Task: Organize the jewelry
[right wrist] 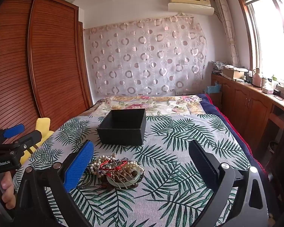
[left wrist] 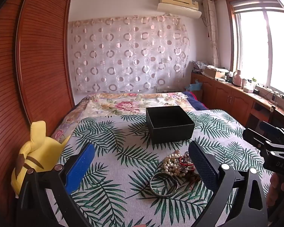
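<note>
A pile of jewelry [left wrist: 177, 165] lies on the leaf-print bedspread [left wrist: 111, 181]: pearl strands, red cord pieces, brown beads and a metal bangle [left wrist: 163, 186] at its near side. In the right wrist view the pile [right wrist: 117, 170] includes a pale jade ring [right wrist: 123, 182]. An open, empty black box [left wrist: 169, 123] stands just behind the pile, also in the right wrist view [right wrist: 124, 126]. My left gripper [left wrist: 142, 151] is open, above and left of the pile. My right gripper [right wrist: 142, 149] is open, above and right of it.
A yellow plush toy [left wrist: 34, 157] lies at the bed's left edge beside a wooden wardrobe [left wrist: 37, 66]. A floral blanket [left wrist: 132, 102] covers the far bed. A low cabinet [right wrist: 251, 102] with clutter runs under the window at right.
</note>
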Demonstrator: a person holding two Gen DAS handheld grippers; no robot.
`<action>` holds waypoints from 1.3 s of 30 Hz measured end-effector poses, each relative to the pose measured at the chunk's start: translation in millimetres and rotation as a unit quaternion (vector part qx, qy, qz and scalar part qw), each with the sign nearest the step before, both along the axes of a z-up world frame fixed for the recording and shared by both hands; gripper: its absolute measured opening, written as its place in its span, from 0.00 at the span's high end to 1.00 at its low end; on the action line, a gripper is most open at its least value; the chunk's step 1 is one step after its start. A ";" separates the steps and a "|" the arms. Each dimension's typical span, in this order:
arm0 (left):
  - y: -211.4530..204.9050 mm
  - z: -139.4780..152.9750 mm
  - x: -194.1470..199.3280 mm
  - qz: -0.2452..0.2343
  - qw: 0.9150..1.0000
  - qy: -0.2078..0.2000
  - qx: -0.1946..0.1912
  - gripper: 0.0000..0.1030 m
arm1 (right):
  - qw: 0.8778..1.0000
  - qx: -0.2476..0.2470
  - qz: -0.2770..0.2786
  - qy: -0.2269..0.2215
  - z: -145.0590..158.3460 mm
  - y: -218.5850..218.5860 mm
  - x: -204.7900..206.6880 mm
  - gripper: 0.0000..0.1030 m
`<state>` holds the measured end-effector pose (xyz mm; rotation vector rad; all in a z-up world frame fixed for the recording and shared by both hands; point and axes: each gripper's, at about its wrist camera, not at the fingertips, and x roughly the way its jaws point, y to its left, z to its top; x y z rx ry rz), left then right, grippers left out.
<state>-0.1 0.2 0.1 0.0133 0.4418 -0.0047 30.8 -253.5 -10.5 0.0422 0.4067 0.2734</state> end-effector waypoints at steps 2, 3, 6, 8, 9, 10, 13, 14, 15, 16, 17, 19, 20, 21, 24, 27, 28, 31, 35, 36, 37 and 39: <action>-0.1 0.0 0.0 0.000 1.000 0.000 0.000 0.07 | 1.000 0.000 0.000 0.000 0.0 0.1 -0.3 0.02; -0.1 0.0 0.0 0.000 1.000 0.000 0.000 0.07 | 1.000 0.000 0.000 0.000 0.1 0.2 -0.4 0.02; -0.1 0.0 0.1 0.000 1.000 0.000 0.000 0.07 | 1.000 0.000 0.000 0.000 0.2 0.4 -0.4 0.02; 0.0 0.0 0.0 0.000 1.000 0.000 0.000 0.07 | 1.000 0.000 0.000 0.000 0.1 0.5 -0.1 0.02; 0.0 0.0 0.0 0.000 1.000 0.000 0.000 0.07 | 1.000 0.000 0.000 0.000 0.0 0.7 -0.1 0.02; 0.0 0.0 0.0 0.000 1.000 0.000 0.000 0.07 | 1.000 0.000 0.000 0.000 0.0 0.9 0.0 0.02; 0.0 0.0 0.0 0.000 1.000 0.000 0.000 0.07 | 1.000 -0.001 0.001 0.000 -0.1 1.5 0.3 0.02; -0.1 0.0 0.0 0.000 1.000 0.000 0.000 0.07 | 1.000 0.000 0.000 0.000 0.6 0.8 -1.1 0.02; -0.1 0.0 0.0 0.000 1.000 0.000 0.000 0.07 | 1.000 0.000 0.000 0.000 0.5 1.0 -0.9 0.02; -0.1 0.0 0.0 0.000 1.000 0.000 0.000 0.07 | 1.000 0.000 0.000 0.000 0.3 1.1 -0.6 0.02; 0.0 0.0 0.1 0.000 1.000 0.000 0.000 0.07 | 1.000 0.000 0.000 0.000 0.5 1.3 -0.7 0.02; 0.0 0.0 0.1 0.000 1.000 0.000 0.000 0.07 | 1.000 0.000 0.000 -0.001 0.4 1.6 -0.4 0.02; 0.0 0.0 0.0 0.000 1.000 0.000 0.000 0.07 | 1.000 0.000 0.000 -0.001 0.3 1.7 -0.3 0.02; 0.0 0.0 0.0 0.000 1.000 0.000 0.000 0.07 | 1.000 0.000 0.000 -0.001 0.3 1.9 -0.2 0.02; 0.0 0.0 0.0 0.000 1.000 0.000 0.000 0.07 | 1.000 0.000 0.000 -0.001 0.4 1.9 -0.3 0.02; 0.0 0.0 0.0 0.000 1.000 0.000 0.000 0.07 | 1.000 0.000 0.000 -0.001 0.7 2.8 -0.4 0.02; 0.0 0.0 0.0 0.000 1.000 0.000 0.000 0.07 | 1.000 0.000 0.000 0.000 0.6 2.6 0.0 0.02; -0.1 0.0 0.0 0.000 1.000 0.000 0.000 0.07 | 1.000 0.000 0.001 -0.001 0.8 2.4 0.0 0.02; 0.0 0.0 0.1 0.000 1.000 0.000 -0.001 0.07 | 1.000 0.000 0.000 -0.001 1.1 2.8 -0.3 0.02; -0.1 0.0 0.0 0.000 1.000 0.000 -0.001 0.07 | 1.000 0.000 0.000 -0.001 1.0 2.7 -0.1 0.02; 0.0 0.0 0.0 0.000 1.000 0.000 -0.001 0.07 | 1.000 0.000 0.000 0.000 1.0 2.6 -0.2 0.02; 0.0 0.0 0.0 0.000 1.000 0.000 -0.001 0.07 | 1.000 0.000 0.000 -0.001 1.0 2.4 -0.1 0.02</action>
